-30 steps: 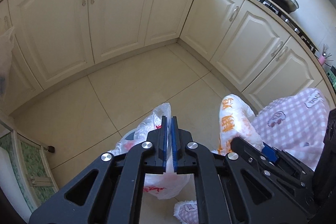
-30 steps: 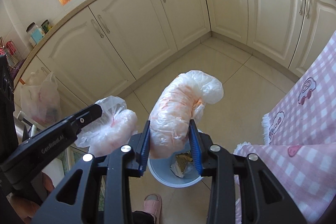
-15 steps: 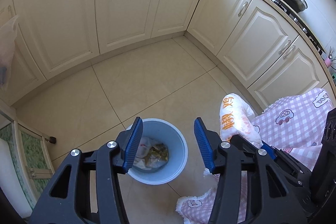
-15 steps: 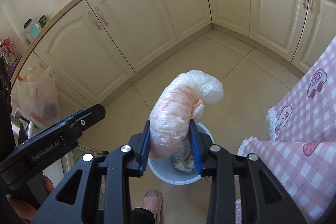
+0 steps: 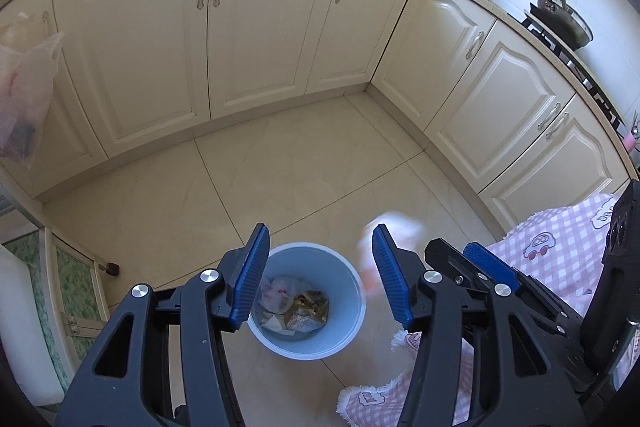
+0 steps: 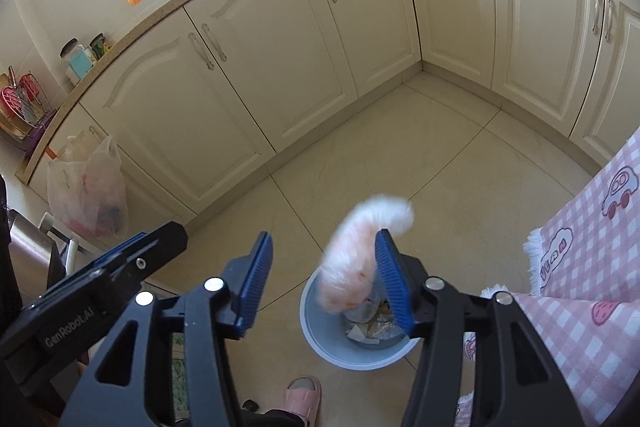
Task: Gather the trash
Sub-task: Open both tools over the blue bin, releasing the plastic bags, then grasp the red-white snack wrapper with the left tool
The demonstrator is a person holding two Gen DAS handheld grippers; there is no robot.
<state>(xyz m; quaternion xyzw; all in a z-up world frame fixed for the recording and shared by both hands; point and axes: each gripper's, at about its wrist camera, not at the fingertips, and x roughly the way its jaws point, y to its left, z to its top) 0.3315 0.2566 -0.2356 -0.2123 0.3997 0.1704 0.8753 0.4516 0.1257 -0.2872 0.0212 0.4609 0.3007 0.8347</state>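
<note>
A light blue trash bin (image 5: 352, 331) stands on the tiled floor, with crumpled bags and scraps inside; it also shows in the right wrist view (image 6: 320, 339). My left gripper (image 5: 318, 277) is open and empty above the bin. My right gripper (image 6: 324, 277) is open; a white-and-orange plastic bag (image 6: 356, 251), blurred, is falling past its right finger toward the bin. The same bag (image 5: 394, 227) shows blurred in the left wrist view beside the right gripper's fingers (image 5: 486, 265).
Cream kitchen cabinets (image 5: 260, 39) wrap around the floor. A pink checked tablecloth (image 6: 580, 267) hangs at the right. A plastic bag (image 6: 86, 191) hangs from a cabinet handle at the left. A pink slipper (image 6: 302, 395) is beneath the right gripper.
My left gripper opened and its bag dropped into the bin. My right gripper has now opened and its white-and-orange bag is falling toward the bin.
</note>
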